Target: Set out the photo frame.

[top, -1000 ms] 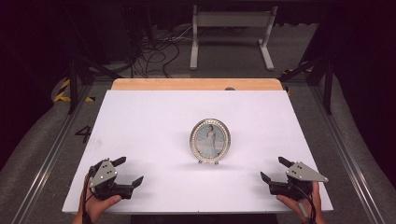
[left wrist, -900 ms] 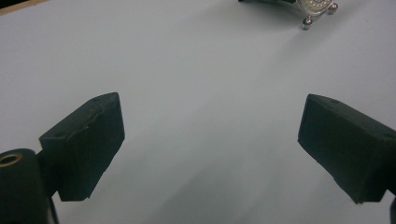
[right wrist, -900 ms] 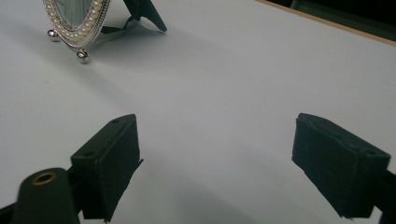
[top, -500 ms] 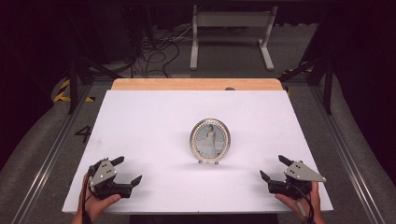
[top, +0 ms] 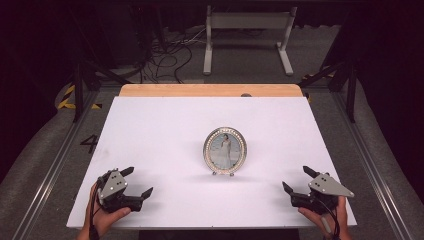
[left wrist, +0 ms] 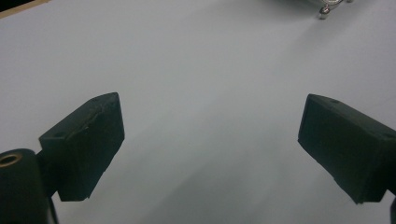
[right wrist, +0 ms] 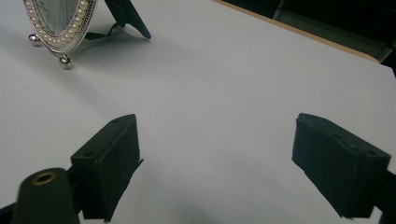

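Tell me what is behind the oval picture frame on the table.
Behind the oval picture frame a black fold-out stand props it upright on the white table. The frame's back panel faces away, so it cannot be seen.

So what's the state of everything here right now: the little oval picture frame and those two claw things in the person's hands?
Oval picture frame: upright near the middle of the white table, propped on its back stand, untouched.
Left gripper: fingers open, empty, low over the table's near left corner.
Right gripper: fingers open, empty, low over the near right corner.
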